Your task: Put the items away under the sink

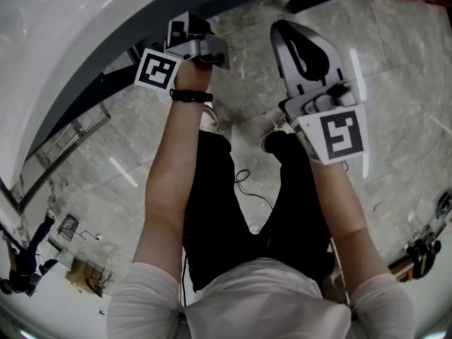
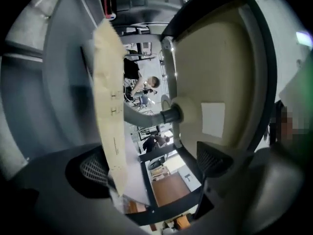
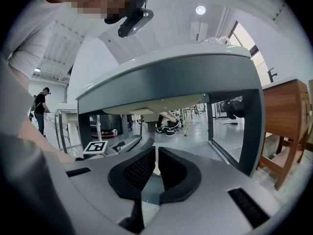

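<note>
In the head view the white sink counter [image 1: 70, 34] with its grey edge curves across the top left. My left gripper [image 1: 205, 48] is held at that edge, reaching under it. In the left gripper view its jaws [image 2: 154, 163] stand wide open and empty, facing the beige underside of the basin [image 2: 220, 58] and the grey drain pipe [image 2: 144, 115]. My right gripper [image 1: 289, 30] hangs over the marble floor, to the right of the left one. Its black pads [image 3: 142, 168] are shut together with nothing between them. It faces the sink unit [image 3: 161, 67]. No loose items show.
The sink unit's dark legs [image 3: 249, 131] frame the opening beneath. A wooden table [image 3: 288, 116] stands at the right. A metal rack [image 1: 70, 133] lies on the floor at the left, and a thin cable [image 1: 247, 186] trails by my shoes [image 1: 272, 141]. A person [image 3: 39, 106] stands far off.
</note>
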`<state>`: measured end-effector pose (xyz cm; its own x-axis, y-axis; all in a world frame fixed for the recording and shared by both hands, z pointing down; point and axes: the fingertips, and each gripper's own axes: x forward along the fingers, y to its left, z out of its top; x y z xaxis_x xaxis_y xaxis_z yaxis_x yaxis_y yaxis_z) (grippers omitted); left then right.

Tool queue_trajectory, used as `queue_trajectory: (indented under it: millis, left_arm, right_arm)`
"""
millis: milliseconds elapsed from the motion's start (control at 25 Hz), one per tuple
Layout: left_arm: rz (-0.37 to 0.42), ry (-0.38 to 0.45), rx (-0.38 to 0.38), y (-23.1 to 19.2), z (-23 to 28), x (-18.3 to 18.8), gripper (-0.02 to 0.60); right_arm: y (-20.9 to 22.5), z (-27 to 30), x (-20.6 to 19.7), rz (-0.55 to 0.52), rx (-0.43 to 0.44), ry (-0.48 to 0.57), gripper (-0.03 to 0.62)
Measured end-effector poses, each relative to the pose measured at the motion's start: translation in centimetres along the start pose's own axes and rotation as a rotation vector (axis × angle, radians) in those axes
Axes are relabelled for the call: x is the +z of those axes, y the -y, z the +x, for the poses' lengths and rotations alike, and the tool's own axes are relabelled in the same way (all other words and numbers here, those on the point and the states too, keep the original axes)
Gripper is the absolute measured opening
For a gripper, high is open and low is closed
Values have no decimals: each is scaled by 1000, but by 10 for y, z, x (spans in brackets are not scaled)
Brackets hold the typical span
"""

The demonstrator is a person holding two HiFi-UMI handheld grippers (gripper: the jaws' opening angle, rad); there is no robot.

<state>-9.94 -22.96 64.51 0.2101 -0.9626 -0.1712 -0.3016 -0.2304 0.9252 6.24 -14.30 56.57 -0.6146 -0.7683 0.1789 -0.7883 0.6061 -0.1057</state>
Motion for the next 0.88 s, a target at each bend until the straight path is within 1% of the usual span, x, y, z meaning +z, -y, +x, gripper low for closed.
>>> queue_trajectory:
  millis: [40, 120, 160, 240, 280, 360, 400, 440, 480, 520, 600, 680, 720, 760, 840, 880]
  left_arm:
    - [-17, 11, -18, 5, 5, 4, 526]
    - [-19, -9, -17, 9, 6, -1, 526]
    - [12, -23, -19, 12, 4, -2, 535]
    - [118, -38, -20, 12, 7, 3, 535]
    - [133, -26, 11, 5, 8, 8, 535]
    - [138, 7, 107, -10, 1, 16, 535]
    - [180, -2, 139, -12, -6, 16, 535]
    - [241, -26, 148, -10, -12, 13, 535]
    - [292, -50, 140, -5, -16, 9, 535]
    - [320, -64, 128, -2, -19, 6, 535]
    - [332, -67, 116, 1, -22, 2, 536]
    - [358, -67, 125, 0, -23, 3, 535]
    - [363, -56, 137, -1, -23, 7, 535]
    - [337, -27, 149, -2, -23, 14, 535]
    - [227, 43, 154, -2, -20, 27, 535]
    - [195, 37, 157, -3, -19, 26, 535]
  right_arm:
    - [-1, 1, 0, 2, 0, 4, 43]
    - [-2, -1, 0, 12, -5, 8, 43]
    - [-4, -3, -1, 14, -3, 3, 43]
    - [-8, -3, 0, 13, 10, 1, 43]
    - [-9, -4, 1, 17, 11, 2, 43]
    - [-10, -7, 1, 27, 6, -1, 43]
    - [-10, -8, 0, 33, 4, -6, 43]
    - [-10, -8, -1, 36, 4, -11, 43]
    - [-10, -8, -4, 37, 4, -17, 43]
    - [-11, -7, -6, 36, 6, -23, 43]
    - [-13, -4, -10, 32, 9, -34, 43]
    - [-14, -1, -12, 33, 9, -42, 43]
    - [-14, -1, -14, 37, 9, -45, 43]
    - [-15, 0, -15, 40, 9, -46, 43]
    - [-17, 0, -17, 43, 10, -48, 43]
    - [-18, 0, -17, 46, 9, -47, 43]
